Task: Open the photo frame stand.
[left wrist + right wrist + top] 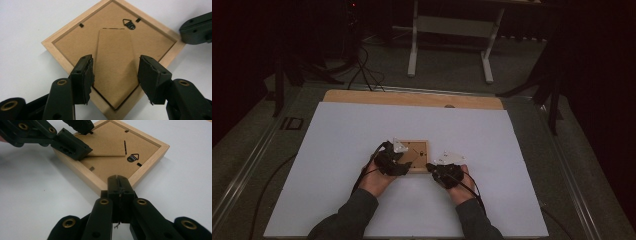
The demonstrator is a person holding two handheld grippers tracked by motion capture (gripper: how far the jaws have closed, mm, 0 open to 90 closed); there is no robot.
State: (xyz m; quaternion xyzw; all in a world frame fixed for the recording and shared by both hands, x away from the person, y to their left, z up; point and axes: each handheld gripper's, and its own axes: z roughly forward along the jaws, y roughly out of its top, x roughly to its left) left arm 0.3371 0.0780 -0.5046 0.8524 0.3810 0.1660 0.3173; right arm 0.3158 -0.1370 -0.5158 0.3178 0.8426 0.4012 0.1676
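A small wooden picture frame (419,149) lies face down in the middle of the white sheet, its brown backing board (75,41) up. A fold-out stand flap (113,57) and a metal hanger (129,24) sit on the backing. My left gripper (116,77) hovers over the frame's near corner, open, with the flap's lower end between its jaws and no pad pressing on it. My right gripper (119,183) is shut with nothing in it, its tip against the frame's wooden rim (150,163). In the high view the left gripper (406,161) and right gripper (431,168) flank the frame's front edge.
The white sheet (362,135) covers most of a wooden table top (412,98). Dark floor with cables (362,70) and a white desk stand (449,30) lie beyond the far edge. A metal rail (247,165) runs along the left side.
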